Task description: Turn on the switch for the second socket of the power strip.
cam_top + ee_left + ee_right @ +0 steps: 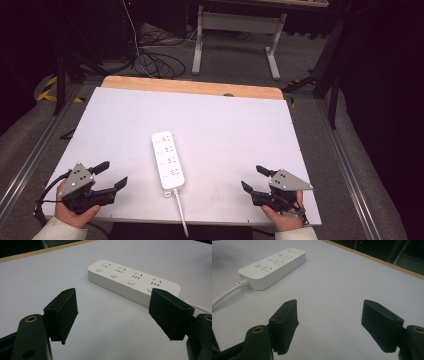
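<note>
On the white table top point(215, 120), a white power strip point(167, 159) with four sockets and four round buttons lies flat near the middle of the near half, its long side running away from the person and its white cord point(180, 212) trailing off the near edge. At the near left corner the left gripper point(111, 176) rests in the person's hand with its jaws wide apart and nothing between them, well to the left of the strip. At the near right corner the right gripper point(253, 178) is likewise spread and empty, well apart from the strip on its other side.
</note>
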`<state>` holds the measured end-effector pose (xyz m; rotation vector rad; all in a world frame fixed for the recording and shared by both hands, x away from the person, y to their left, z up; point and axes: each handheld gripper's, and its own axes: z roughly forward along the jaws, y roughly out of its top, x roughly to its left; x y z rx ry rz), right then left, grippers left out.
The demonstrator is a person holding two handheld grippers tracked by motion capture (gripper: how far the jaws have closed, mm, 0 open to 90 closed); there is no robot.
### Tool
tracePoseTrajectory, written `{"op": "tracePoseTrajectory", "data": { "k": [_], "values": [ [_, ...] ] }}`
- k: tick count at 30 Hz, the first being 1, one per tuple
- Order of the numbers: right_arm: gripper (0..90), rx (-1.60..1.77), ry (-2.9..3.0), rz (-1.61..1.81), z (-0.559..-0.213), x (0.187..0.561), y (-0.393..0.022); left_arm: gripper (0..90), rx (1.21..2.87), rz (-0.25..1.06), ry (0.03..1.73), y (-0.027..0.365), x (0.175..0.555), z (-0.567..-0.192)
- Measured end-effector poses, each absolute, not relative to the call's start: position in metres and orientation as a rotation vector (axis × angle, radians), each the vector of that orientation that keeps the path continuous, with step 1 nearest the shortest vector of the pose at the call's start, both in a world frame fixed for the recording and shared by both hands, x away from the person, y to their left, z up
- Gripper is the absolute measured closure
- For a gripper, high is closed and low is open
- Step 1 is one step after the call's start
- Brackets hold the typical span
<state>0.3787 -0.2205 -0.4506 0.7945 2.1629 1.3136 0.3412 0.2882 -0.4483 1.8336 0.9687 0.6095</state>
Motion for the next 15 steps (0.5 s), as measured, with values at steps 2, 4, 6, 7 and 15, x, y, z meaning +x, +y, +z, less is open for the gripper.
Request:
{"op": "tracePoseTrajectory", "data": {
  "k": [2,4,6,7,15],
  "values": [
    [29.7,0.795,2.163,1.315,-0.4506,0.379,-0.2206,22.9,1.841,0.607,0.966,0.2888,0.3415,-0.4473],
    [29.7,0.793,2.165,1.314,-0.4508,0.3791,-0.2204,23.9,1.844,0.608,0.964,0.2887,0.3416,-0.4471],
    [29.7,0.794,2.163,1.315,-0.4509,0.3791,-0.2201,25.6,1.846,0.619,0.965,0.2878,0.3413,-0.4467],
    [29.7,0.794,2.163,1.315,-0.4507,0.379,-0.2203,26.2,1.86,0.638,0.957,0.2873,0.3413,-0.446],
    [29.7,0.801,2.161,1.318,-0.451,0.3794,-0.2207,24.4,1.881,0.608,0.947,0.2838,0.3431,-0.4409]
  ]
}}
